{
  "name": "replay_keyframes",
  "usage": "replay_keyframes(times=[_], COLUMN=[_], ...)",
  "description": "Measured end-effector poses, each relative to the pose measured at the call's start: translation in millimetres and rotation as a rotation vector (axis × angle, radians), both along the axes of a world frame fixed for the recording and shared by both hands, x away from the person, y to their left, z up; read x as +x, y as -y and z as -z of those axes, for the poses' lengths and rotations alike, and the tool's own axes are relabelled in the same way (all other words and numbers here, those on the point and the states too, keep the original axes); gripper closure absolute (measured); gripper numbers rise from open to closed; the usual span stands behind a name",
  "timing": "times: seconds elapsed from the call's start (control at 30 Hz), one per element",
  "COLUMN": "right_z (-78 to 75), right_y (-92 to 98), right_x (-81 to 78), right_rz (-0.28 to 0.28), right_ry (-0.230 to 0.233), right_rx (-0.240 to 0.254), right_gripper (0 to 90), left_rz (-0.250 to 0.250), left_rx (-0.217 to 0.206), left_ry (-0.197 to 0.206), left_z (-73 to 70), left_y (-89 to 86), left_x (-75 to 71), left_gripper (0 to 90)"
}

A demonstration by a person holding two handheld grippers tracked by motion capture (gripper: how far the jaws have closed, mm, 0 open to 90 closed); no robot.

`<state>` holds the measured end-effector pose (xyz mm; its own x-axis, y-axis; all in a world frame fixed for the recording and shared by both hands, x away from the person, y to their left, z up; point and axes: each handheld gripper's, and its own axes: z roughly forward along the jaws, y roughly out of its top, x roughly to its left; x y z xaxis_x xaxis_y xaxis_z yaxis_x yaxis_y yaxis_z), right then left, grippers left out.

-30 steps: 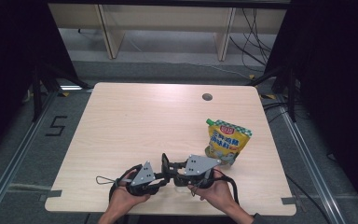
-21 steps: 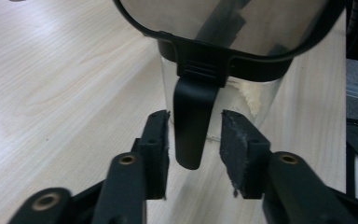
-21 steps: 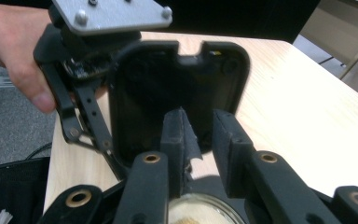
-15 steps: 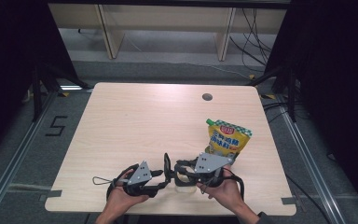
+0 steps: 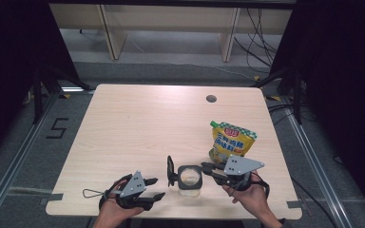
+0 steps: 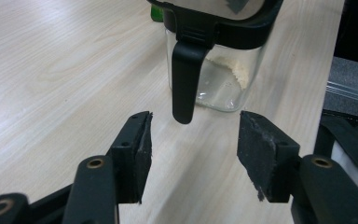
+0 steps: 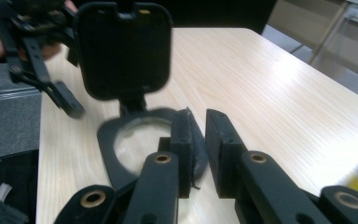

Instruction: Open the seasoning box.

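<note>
Clear jar, lid flipped up, near the bench's front edge

The jar (image 5: 189,179) stands between both hands. The right tool (image 5: 208,167) pinches its black rim, level; the left tool (image 5: 155,188), jaws just spreading and empty, faces its hanging latch (image 6: 185,79). A yellow pouch (image 5: 233,142) lies behind.

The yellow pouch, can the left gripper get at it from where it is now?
Probably not directly: the clear jar with its raised lid and the right gripper sit between the left gripper and the yellow pouch.
</note>
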<state>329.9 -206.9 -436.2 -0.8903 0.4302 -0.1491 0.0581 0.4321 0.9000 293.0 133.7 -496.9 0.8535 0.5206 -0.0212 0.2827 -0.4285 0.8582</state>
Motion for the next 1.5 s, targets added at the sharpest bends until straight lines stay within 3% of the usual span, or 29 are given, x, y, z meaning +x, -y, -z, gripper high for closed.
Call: replay_keyframes(times=[0.1,0.17,0.23,0.33,0.37,0.4,0.43,0.53,0.57,0.63,0.7,0.77,0.8,0.83,0.87,0.97,1.0,1.07,1.13,1.27,1.33,1.4,1.47,1.5], right_z=[0.9,1.8,3.8,6.2,7.0,8.8,9.4,11.1,12.8,13.7,15.2,17.1,18.3,19.4,21.0,24.5,24.5,28.4,31.8,33.7,34.0,35.8,35.9,37.0], right_y=[16.8,28.1,38.5,54.7,59.6,67.4,71.7,78.4,84.6,87.6,93.2,97.4,99.6,102.3,102.3,108.5,108.5,109.7,109.9,112.5,113.4,114.1,115.7,116.7], right_x=[-2.6,-4.2,-6.9,-10.1,-10.0,-14.3,-14.4,-17.0,-19.1,-17.8,-20.3,-18.0,-18.3,-16.7,-18.0,-12.0,-12.0,-10.6,-9.4,-4.1,-3.2,-1.4,-1.0,0.3], right_rz=[0.034,0.059,0.099,0.145,0.147,0.188,0.198,0.221,0.244,0.242,0.28,0.287,0.304,0.311,0.331,0.358,0.358,0.378,0.388,0.378,0.376,0.381,0.382,0.383], right_ry=[0.0,0.003,-0.003,-0.024,-0.01,-0.038,-0.035,-0.055,-0.058,-0.05,-0.073,-0.056,-0.077,-0.063,-0.1,-0.097,-0.097,-0.15,-0.2,-0.19,-0.185,-0.176,-0.182,-0.164], right_rx=[-0.001,0.004,0.015,0.022,0.021,0.023,0.018,0.024,0.027,0.023,0.026,0.017,0.018,0.005,0.021,0.022,0.022,0.027,0.045,0.044,0.045,0.044,0.049,0.053], right_gripper=[81.0,78.6,76.2,68.8,67.4,61.7,59.5,56.7,52.6,51.3,47.6,45.9,45.0,44.0,43.2,35.9,35.9,29.7,26.2,22.2,21.2,19.6,19.7,19.6], left_rz=[-0.009,-0.029,-0.036,-0.057,-0.059,-0.051,-0.062,-0.084,-0.086,-0.099,-0.106,-0.111,-0.112,-0.127,-0.13,-0.135,-0.133,-0.14,-0.139,-0.156,-0.162,-0.143,-0.148,-0.154], left_rx=[0.026,0.027,0.022,0.022,0.022,0.03,0.025,0.059,0.047,0.044,0.042,0.061,0.07,0.073,0.061,0.093,0.071,0.099,0.095,0.108,0.075,0.11,0.104,0.101], left_ry=[0.017,-0.005,0.002,-0.025,-0.031,-0.023,-0.032,-0.047,-0.062,-0.053,-0.051,-0.057,-0.059,-0.061,-0.074,-0.075,-0.079,-0.082,-0.08,-0.095,-0.092,-0.077,-0.089,-0.089], left_z=[0.4,1.7,3.0,3.4,3.5,3.7,4.4,4.7,4.8,5.2,5.9,5.8,5.8,7.0,7.4,8.7,10.0,10.6,11.0,11.6,12.8,11.1,11.3,12.3], left_y=[-2.8,-2.2,-1.3,-0.5,-0.2,-0.6,0.0,-1.9,-1.7,-2.5,-3.3,-4.5,-4.7,-4.3,-3.6,-4.3,-2.7,-2.8,-1.8,-0.8,1.8,1.0,2.9,3.8], left_x=[-3.9,-7.5,-9.7,-13.0,-14.2,-14.1,-15.5,-17.9,-19.3,-21.0,-22.4,-23.9,-24.3,-24.6,-25.7,-25.8,-26.6,-25.9,-25.6,-26.2,-26.0,-24.1,-25.1,-25.0], left_gripper=[43.0,39.7,37.3,33.4,32.9,32.2,31.8,30.8,30.2,30.0,29.4,28.8,28.5,27.9,27.1,25.7,25.7,24.4,23.4,22.1,22.0,21.7,21.7,21.7])
